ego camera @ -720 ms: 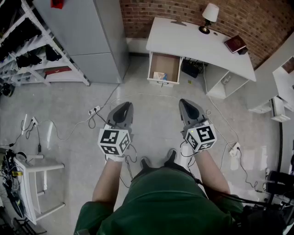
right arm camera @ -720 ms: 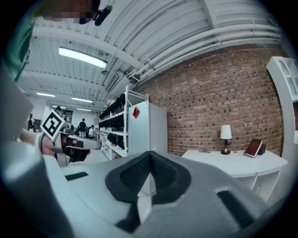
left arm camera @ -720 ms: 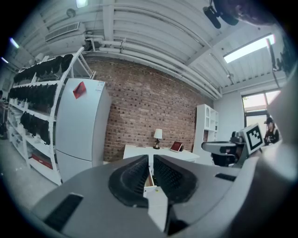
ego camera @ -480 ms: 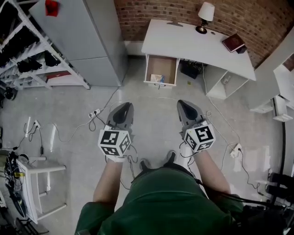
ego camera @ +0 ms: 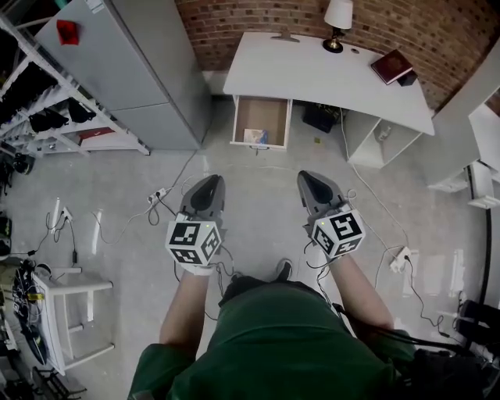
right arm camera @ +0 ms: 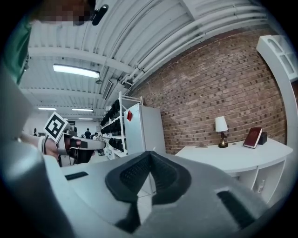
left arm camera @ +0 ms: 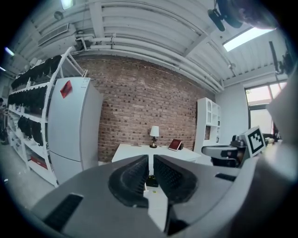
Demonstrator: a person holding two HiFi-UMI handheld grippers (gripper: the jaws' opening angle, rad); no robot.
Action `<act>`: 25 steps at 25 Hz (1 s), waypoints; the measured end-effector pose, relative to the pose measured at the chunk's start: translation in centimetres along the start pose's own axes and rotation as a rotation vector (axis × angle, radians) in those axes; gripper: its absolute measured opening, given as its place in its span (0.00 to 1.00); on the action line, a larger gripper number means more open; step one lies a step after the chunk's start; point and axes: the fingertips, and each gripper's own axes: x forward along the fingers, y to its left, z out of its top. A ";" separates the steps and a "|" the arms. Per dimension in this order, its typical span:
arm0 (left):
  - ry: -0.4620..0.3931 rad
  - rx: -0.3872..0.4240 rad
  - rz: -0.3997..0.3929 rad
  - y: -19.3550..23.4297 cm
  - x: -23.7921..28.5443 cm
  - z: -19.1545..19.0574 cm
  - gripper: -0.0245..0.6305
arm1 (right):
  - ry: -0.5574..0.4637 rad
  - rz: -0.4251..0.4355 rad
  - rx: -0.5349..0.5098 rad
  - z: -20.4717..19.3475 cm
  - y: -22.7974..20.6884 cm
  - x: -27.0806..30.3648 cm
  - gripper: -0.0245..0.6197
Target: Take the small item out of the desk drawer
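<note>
Left claw (ego camera: 208,187): we held it at 9 o'clock of the head view's centre. Its jaws were drawn together to a thin slit, with nothing between them.
Right claw (ego camera: 311,186): we held it at 3 o'clock of centre, beside the left one. Its jaws met at the tips and it gripped nothing.
Drawer (ego camera: 262,116): it stood pulled out from the front of the surface (ego camera: 312,74), at 12 o'clock from both claws and well apart from them.
Small item (ego camera: 256,137): it lay inside the drawer at the 6 o'clock end, and neither claw touched it.
Surface: it was white and set against a brick wall (ego camera: 437,31). A lamp (ego camera: 337,19) stood at its 12 o'clock edge and a book (ego camera: 391,66) lay toward 2 o'clock.
Cabinet (ego camera: 133,62): it was grey and stood at 9 o'clock of the surface.
</note>
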 end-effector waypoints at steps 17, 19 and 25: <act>0.029 -0.017 0.001 5.5 8.4 -0.2 0.07 | 0.041 -0.047 0.018 -0.7 -5.8 7.4 0.04; 0.032 -0.021 -0.017 7.1 10.1 0.0 0.07 | 0.049 -0.063 0.012 -0.5 -6.3 9.3 0.04; 0.040 -0.017 -0.072 12.3 15.2 1.3 0.07 | 0.064 -0.117 -0.002 0.5 -7.3 15.2 0.04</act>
